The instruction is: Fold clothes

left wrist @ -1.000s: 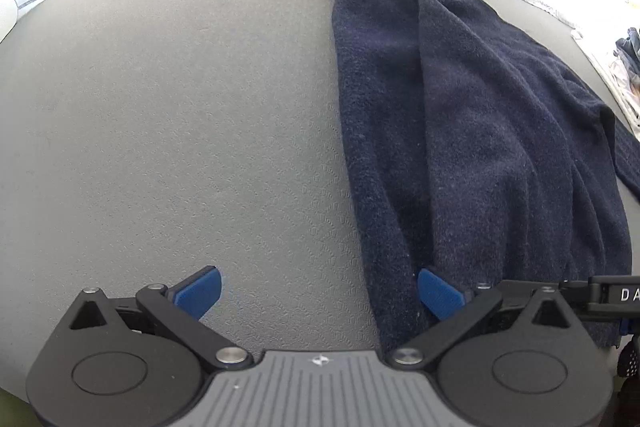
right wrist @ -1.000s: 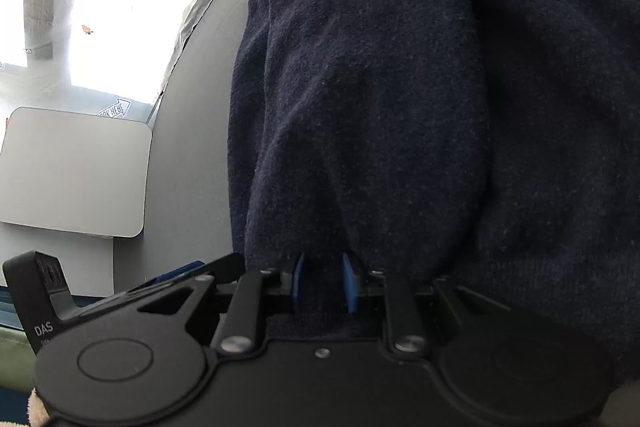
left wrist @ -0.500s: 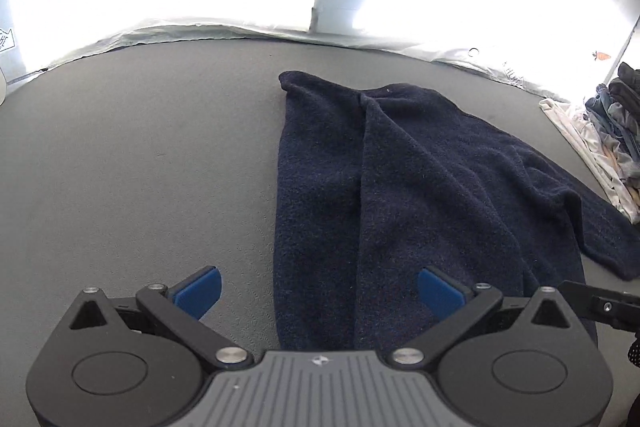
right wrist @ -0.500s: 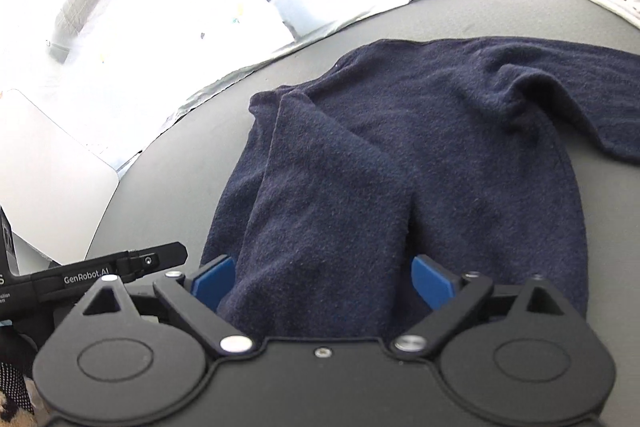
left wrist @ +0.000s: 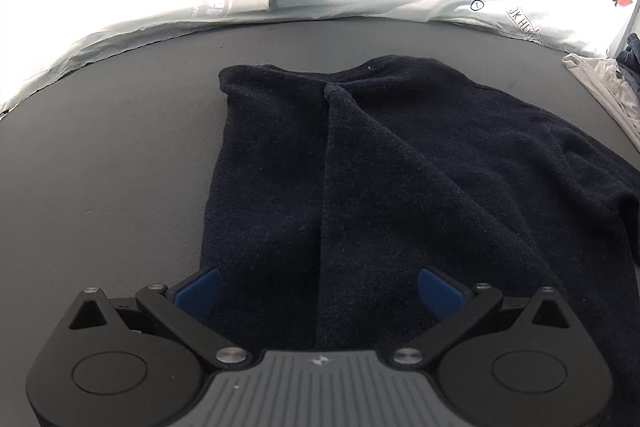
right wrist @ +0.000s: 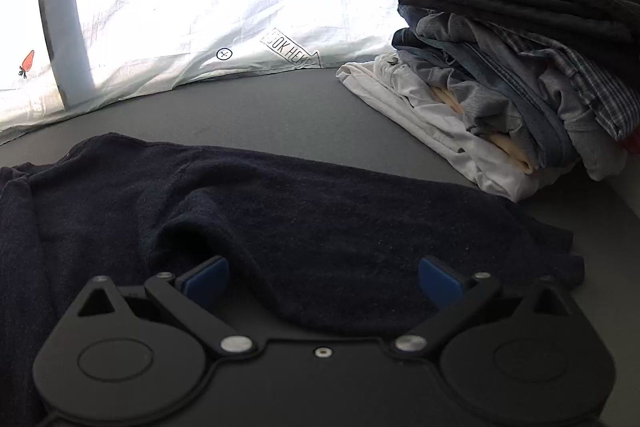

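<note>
A dark navy sweater (left wrist: pixel 400 187) lies spread on a grey surface (left wrist: pixel 112 147), partly folded: its left side is turned over onto the middle, leaving a long lengthwise ridge, while the right side trails toward the right edge of the surface. The left tongs (left wrist: pixel 320 291) hover over the sweater's near end, spread wide and holding nothing. The right tongs (right wrist: pixel 322 281) hover over the loose right part, also wide open and empty.

At the far right corner of the surface sits a stack of folded clothes (right wrist: pixel 520 75), with a white printed curtain (right wrist: pixel 200 7) behind.

Risks, as a judgement: the knit looks thick and soft, so closing the tongs on it could catch several layers at once and drag the turned-over flap out of place. A pinch that takes only a little fabric could slip. Swinging the loose side wide could brush the nearby stack and topple it.
</note>
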The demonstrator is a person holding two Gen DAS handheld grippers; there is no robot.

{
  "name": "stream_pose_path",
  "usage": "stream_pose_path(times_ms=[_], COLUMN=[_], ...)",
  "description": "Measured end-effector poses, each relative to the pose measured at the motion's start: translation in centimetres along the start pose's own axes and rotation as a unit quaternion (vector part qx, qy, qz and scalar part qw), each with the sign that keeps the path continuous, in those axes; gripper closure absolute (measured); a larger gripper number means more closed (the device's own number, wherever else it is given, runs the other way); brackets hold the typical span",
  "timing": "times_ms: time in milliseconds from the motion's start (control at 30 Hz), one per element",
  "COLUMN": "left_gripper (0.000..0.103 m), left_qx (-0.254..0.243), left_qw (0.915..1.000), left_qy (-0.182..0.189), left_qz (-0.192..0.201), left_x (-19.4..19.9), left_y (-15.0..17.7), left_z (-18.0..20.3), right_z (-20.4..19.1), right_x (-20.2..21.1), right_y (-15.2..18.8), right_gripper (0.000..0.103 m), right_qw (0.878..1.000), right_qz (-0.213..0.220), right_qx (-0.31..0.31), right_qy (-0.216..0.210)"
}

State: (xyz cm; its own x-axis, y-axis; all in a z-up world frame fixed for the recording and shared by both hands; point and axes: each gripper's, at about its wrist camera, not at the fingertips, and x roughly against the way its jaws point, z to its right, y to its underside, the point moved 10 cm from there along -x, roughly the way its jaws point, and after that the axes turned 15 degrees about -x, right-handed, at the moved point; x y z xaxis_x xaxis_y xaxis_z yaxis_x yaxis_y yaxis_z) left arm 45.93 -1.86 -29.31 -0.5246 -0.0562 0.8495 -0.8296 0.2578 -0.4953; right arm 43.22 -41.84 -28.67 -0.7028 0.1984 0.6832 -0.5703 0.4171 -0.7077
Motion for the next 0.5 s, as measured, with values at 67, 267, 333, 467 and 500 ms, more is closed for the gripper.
stream_pose_path(times_ms=[67,267,333,467,500], left_gripper=[0.000,0.000,0.000,0.000,0.000], left_qx=[0.000,0.029,0.029,0.024,0.024], left_qw=[0.9998,0.9981,0.9980,0.9985,0.9987], left_qy=[-0.006,0.027,0.040,0.039,0.038], left_qz=[-0.021,-0.047,-0.040,-0.029,-0.026], left_x=[-1.4,-3.1,-3.2,-3.0,-3.0], left_y=[0.0,0.6,0.7,0.7,0.7], left_z=[-0.1,-0.5,-0.7,-0.6,-0.6], right_z=[2.5,8.2,9.6,11.0,11.1], right_x=[-1.9,-4.6,-5.3,-5.7,-5.7], right_y=[-1.0,-2.2,-1.9,-1.8,-1.8], right_gripper=[0.000,0.000,0.000,0.000,0.000], right_qw=[0.999,0.995,0.995,0.998,0.998], right_qz=[0.005,0.016,0.012,0.011,0.015], right_qx=[-0.014,-0.003,-0.001,-0.044,-0.046], right_qy=[0.034,0.099,0.102,0.051,0.047])
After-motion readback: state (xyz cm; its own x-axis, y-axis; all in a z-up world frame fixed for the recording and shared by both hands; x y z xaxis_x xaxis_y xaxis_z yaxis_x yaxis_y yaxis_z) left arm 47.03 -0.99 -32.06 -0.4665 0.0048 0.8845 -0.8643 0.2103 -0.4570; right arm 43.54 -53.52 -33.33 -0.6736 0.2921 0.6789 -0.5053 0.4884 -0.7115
